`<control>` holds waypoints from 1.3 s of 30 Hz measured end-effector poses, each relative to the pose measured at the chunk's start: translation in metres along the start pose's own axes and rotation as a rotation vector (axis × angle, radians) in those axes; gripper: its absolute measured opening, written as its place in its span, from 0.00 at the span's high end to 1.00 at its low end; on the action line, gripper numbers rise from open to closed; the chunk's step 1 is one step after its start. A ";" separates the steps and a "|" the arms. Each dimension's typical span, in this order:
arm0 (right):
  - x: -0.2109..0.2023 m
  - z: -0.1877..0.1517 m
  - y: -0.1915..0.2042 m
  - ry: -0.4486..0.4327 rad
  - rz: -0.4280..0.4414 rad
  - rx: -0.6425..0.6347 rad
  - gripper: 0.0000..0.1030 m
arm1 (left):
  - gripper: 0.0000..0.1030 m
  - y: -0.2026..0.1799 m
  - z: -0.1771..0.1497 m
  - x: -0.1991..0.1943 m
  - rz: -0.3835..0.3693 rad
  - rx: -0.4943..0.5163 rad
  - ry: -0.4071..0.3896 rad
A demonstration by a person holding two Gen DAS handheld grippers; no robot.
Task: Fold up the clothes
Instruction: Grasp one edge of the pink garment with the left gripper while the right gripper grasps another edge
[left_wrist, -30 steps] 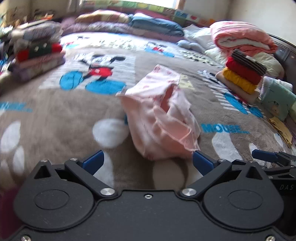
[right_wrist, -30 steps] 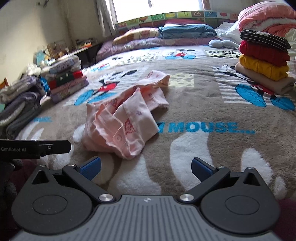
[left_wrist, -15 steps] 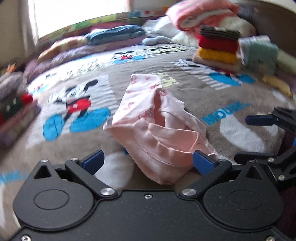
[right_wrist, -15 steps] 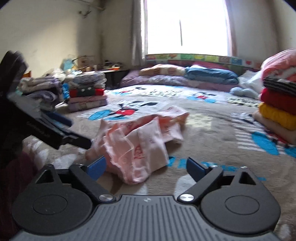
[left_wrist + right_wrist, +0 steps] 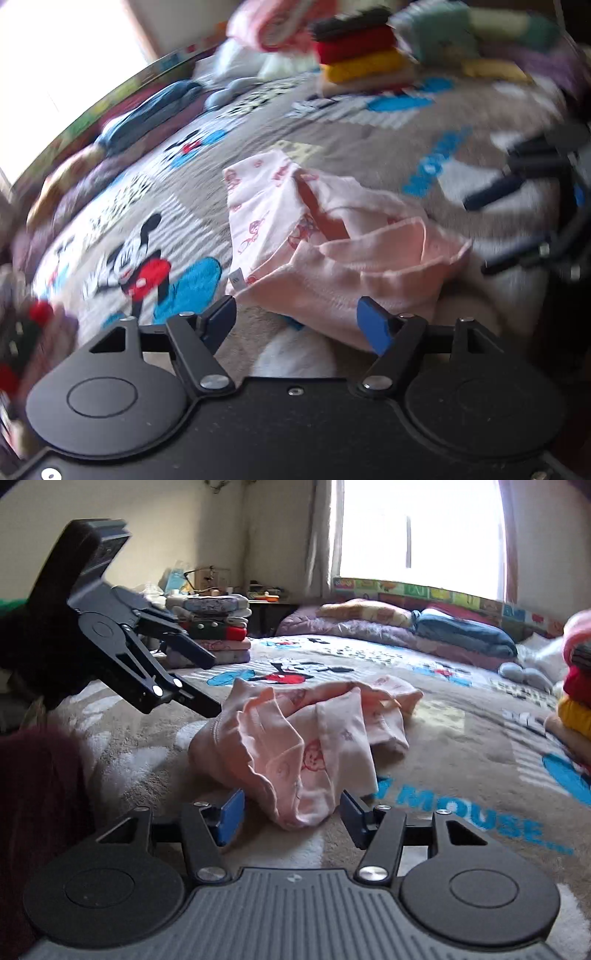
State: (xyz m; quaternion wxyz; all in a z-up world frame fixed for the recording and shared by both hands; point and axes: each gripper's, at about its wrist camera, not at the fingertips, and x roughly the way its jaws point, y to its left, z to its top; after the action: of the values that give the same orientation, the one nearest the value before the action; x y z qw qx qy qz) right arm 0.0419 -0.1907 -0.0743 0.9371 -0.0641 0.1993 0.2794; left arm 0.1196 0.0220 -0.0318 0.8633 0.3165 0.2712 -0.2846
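We are seeing the whole left wrist view smearing with motion: the folded stack [image 5: 364, 61] at the far side of the bed is showing only as bands of black, red and yellow, and the pillows [image 5: 147, 110] by the window are running together. The right gripper [image 5: 532, 221] is appearing there as a dark blur, partly cut off by the right edge, so we are not making out how its jaws stand from that view. The pink garment [image 5: 295, 738] is lying crumpled, hiding its own shape, and we cannot tell what kind of clothing it is. The near hem is dipping behind the left gripper [image 5: 299, 325], hiding any contact.
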 end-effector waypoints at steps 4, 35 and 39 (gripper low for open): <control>0.008 -0.004 0.003 0.012 0.015 -0.017 0.55 | 0.34 0.007 0.003 0.002 -0.047 0.114 0.003; 0.026 0.000 0.000 -0.026 0.033 -0.087 0.81 | 0.95 0.019 0.020 0.019 -0.290 0.331 0.100; 0.010 0.010 -0.009 -0.060 -0.007 -0.092 0.82 | 0.98 0.011 0.031 -0.005 -0.202 0.287 0.041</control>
State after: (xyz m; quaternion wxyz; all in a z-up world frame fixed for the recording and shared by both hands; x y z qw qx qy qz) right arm 0.0576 -0.1910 -0.0688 0.9397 -0.0992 0.1578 0.2867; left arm 0.1323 0.0091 -0.0044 0.7704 0.4134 0.2757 -0.3994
